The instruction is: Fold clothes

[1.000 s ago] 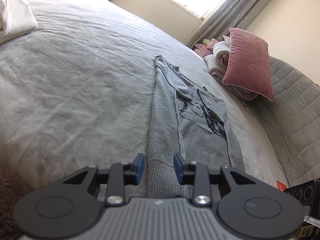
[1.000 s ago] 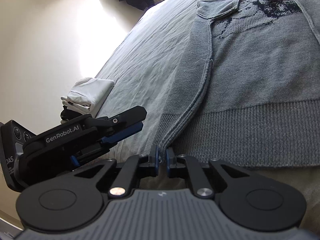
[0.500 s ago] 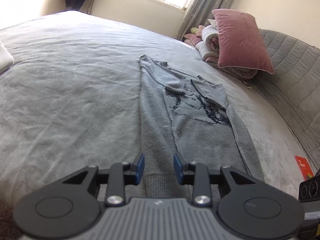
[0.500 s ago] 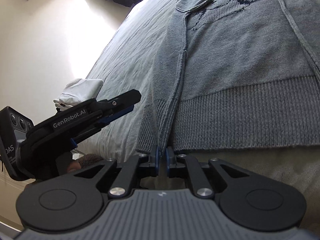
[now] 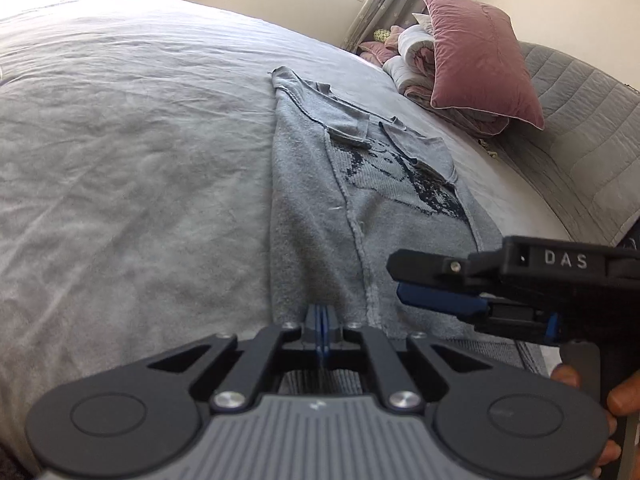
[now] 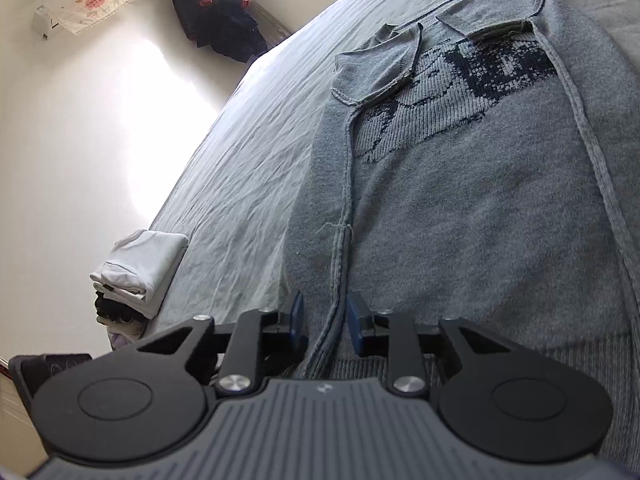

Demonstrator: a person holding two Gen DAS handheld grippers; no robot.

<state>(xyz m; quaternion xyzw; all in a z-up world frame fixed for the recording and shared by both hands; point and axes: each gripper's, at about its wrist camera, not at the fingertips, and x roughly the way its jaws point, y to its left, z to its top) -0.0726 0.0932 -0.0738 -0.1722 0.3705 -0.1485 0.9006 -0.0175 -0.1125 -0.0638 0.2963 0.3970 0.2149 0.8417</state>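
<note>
A grey knit sweater point(image 5: 316, 200) with a dark pattern on its chest lies flat and lengthwise on the bed point(image 5: 140, 160), both sides folded in toward the middle. My left gripper point(image 5: 321, 326) is shut on its ribbed bottom hem near the left fold. My right gripper point(image 5: 398, 282) hovers just to the right, low over the hem. In the right wrist view the sweater point(image 6: 460, 208) fills the frame, and the right gripper point(image 6: 326, 320) stands open with the folded-in edge seam running between its fingers, not clamped.
A pink pillow point(image 5: 480, 64) and rolled blankets point(image 5: 416, 56) sit at the bed's far right, against a grey quilted headboard point(image 5: 580, 128). Folded white clothes point(image 6: 140, 268) lie at the bed's left edge. A dark garment point(image 6: 216, 8) hangs on the wall. A person's hand point(image 5: 624, 400) holds the right gripper.
My left gripper, open earlier, has come down and shut on the sweater's hem. My right gripper has let go of the sleeve edge, opened, and moved in over the sweater.
</note>
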